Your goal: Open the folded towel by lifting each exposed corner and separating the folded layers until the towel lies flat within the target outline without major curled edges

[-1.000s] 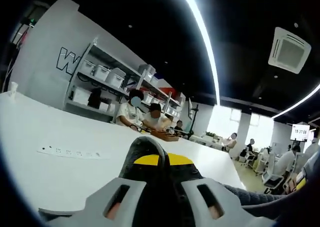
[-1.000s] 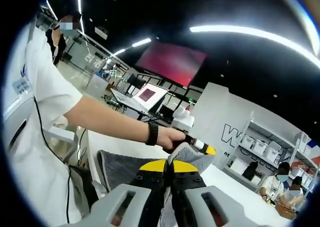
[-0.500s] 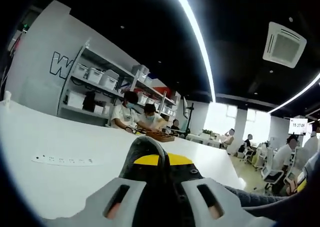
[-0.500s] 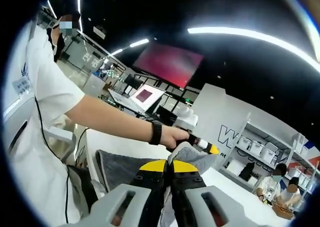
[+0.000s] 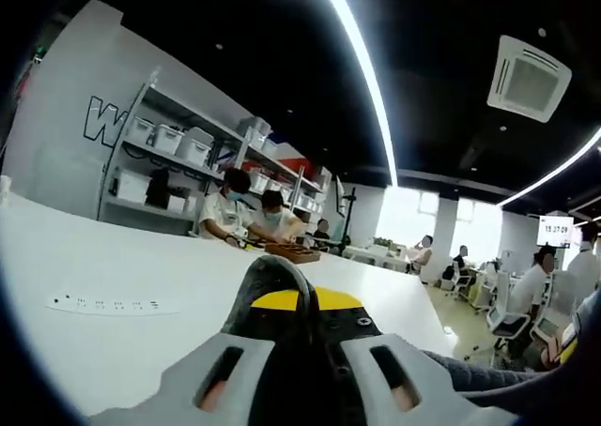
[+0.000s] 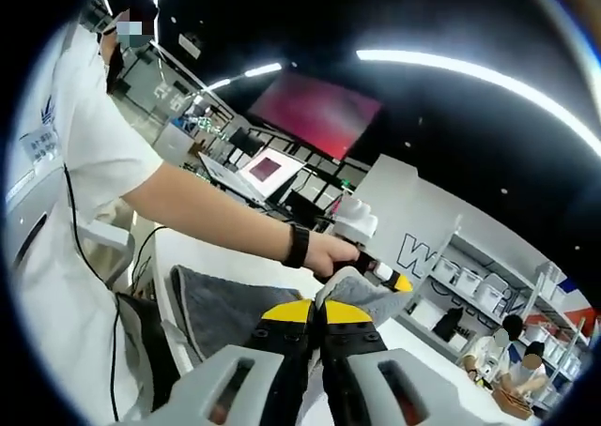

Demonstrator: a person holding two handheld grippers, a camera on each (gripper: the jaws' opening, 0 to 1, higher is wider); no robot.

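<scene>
Mid-task, by the look of things. One grey towel (image 6: 225,306), raised off the white bench (image 6: 192,255) and stretched between two grippers rather than lying flat; no target outline visible. Judged from that: corners lifted and layers partly pulled apart, laying flat and smoothing the edges yet to come.

Right gripper (image 6: 316,325) pressed together on a fold of towel, cloth bunched up over the yellow-tipped jaws. Left gripper (image 6: 387,281), seen in the right gripper view just past the person's hand (image 6: 331,254), pinching another corner of the same towel, which rises in a peak there. In the left gripper view, left gripper (image 5: 302,315) closed on a dark fold of cloth humped over the jaws, more towel (image 5: 470,374) trailing off low at the right.

Count: one towel, two grippers, one bench under them. Also one white power strip (image 5: 113,305) lying on the bench, well apart from the towel. One wristwatch (image 6: 297,246) on the person's arm. Shelving with white bins (image 5: 178,144) at the back wall, exact bin number too small to tell.
</scene>
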